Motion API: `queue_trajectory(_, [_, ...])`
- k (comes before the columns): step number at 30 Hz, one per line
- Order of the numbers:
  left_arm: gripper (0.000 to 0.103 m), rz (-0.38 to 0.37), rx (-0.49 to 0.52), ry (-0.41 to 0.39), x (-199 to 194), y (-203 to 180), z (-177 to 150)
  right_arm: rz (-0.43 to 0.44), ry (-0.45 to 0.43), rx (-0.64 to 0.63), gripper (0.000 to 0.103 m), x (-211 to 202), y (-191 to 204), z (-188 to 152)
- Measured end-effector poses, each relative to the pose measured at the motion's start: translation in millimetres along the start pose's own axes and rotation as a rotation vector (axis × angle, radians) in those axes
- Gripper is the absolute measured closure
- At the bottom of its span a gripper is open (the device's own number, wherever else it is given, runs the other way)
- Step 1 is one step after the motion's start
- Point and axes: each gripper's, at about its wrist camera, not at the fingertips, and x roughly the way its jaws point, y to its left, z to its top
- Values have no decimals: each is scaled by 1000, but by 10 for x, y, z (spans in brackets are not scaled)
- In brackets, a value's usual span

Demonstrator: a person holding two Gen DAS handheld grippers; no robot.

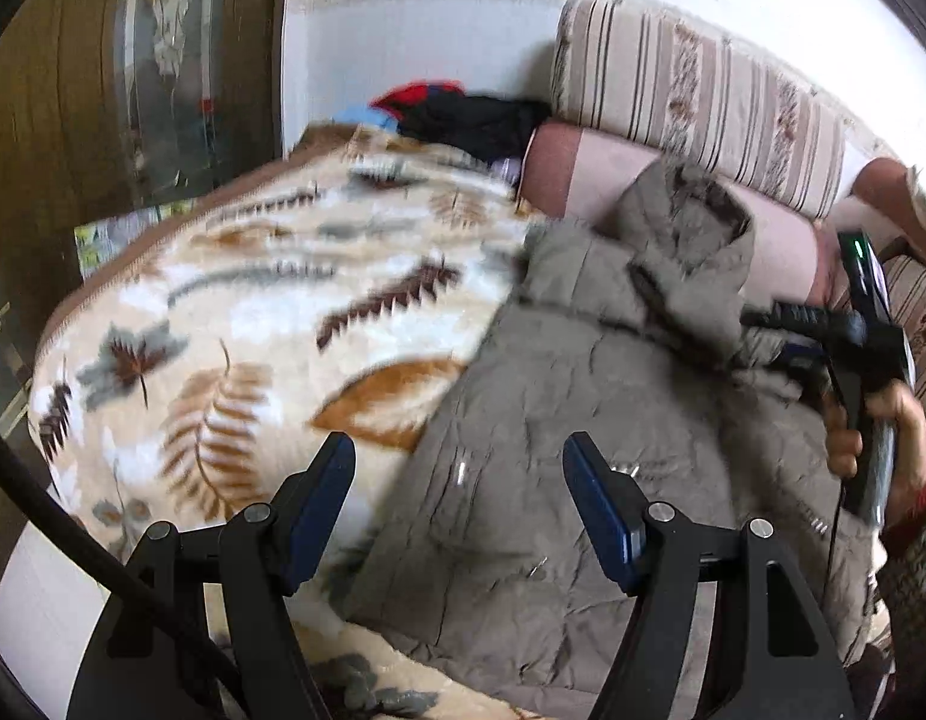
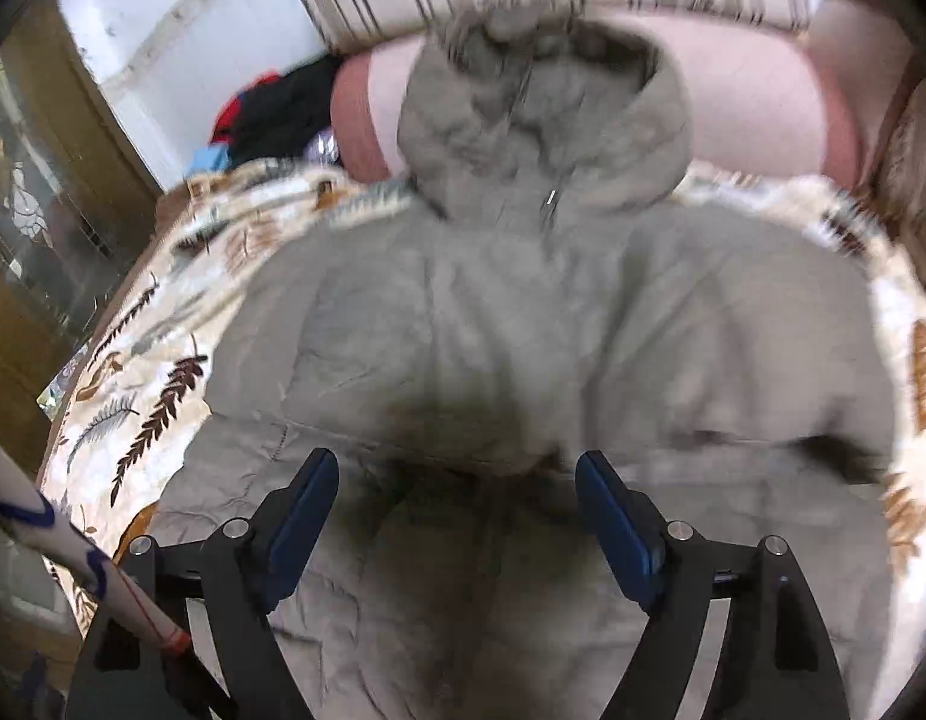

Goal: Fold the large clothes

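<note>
A large grey-green hooded jacket (image 1: pixel 583 420) lies flat on a leaf-patterned blanket (image 1: pixel 252 312) on a bed. Its hood (image 1: pixel 685 240) rests against a pink bolster. In the right wrist view the jacket (image 2: pixel 523 330) fills the middle, zipper up, hood (image 2: pixel 541 126) at the top. My left gripper (image 1: pixel 459 468) is open and empty above the jacket's left edge. My right gripper (image 2: pixel 456 480) is open and empty above the jacket's lower middle. The right gripper also shows in the left wrist view (image 1: pixel 781 333), near the hood's right side.
A pink bolster (image 2: pixel 751 108) and striped cushions (image 1: pixel 703 90) line the back of the bed. A pile of black, red and blue clothes (image 1: pixel 463 114) lies at the far corner. A wooden glass-door cabinet (image 1: pixel 102 90) stands left of the bed.
</note>
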Motion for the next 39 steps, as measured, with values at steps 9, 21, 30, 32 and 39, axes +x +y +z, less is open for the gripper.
queue_trajectory(9, [20,-108,97,-106,-585,-310,935,29,-151,162,18,-1092,-597,-188])
queue_trajectory(21, [14,-109,246,50,1259,-1543,1891,-117,-302,223,18,-1247,-1205,-462])
queue_trajectory(30, [14,-169,83,350,2716,-1829,1484,-157,-291,293,18,-876,-1745,-492])
queue_trajectory(32, [14,-202,70,409,2920,-1887,1377,-141,-274,309,18,-786,-1818,-431])
queue_trajectory(39, [64,-274,129,517,3161,-2174,1125,-187,-261,322,18,-673,-1913,-398])
